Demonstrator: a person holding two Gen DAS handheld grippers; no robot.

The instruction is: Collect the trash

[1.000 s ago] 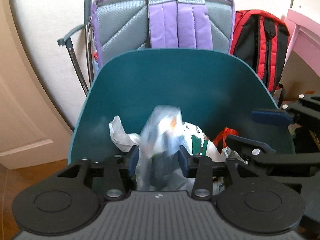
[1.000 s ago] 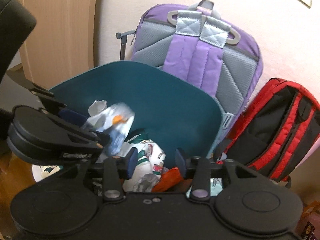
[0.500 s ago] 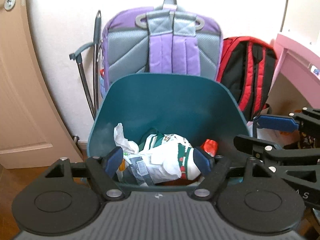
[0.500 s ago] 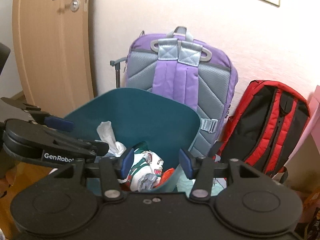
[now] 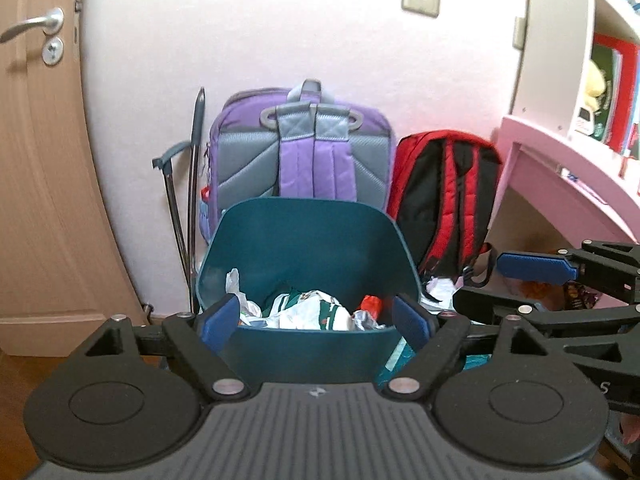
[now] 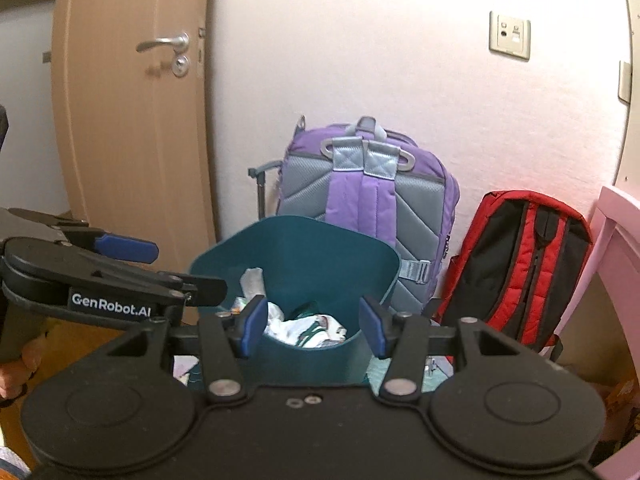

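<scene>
Jaws first: stood spread wide on left gripper (image 5: pixel 316 320), clasping nothing; stood likewise parted and bare on right gripper (image 6: pixel 313 326). Hovered just short of the near rim of teal bin (image 5: pixel 308 240), pointing over it. Carried no trash.

Found collected trash (image 5: pixel 308 314) heaped low inside the bin: white-and-green wrappers, crumpled tissue, a red scrap. Found more outside, though: crumpled white paper (image 5: pixel 440 289) on the floor just beside the bin's right wall, and a dark packet (image 5: pixel 580 294) farther right, under pink desk (image 5: pixel 560 160). Judged the job unfinished, then.

Risked, in reaching for that paper, knocking the light bin with a wide-open finger and tipping the heap out, given so little room beside the wall. Risked also snagging a strap of red backpack (image 5: pixel 444 192), propped just behind the paper. Might have clashed with the other gripper too, crowded close on that same side. Could not tell of anything hidden behind purple backpack (image 5: pixel 304 152).
</scene>
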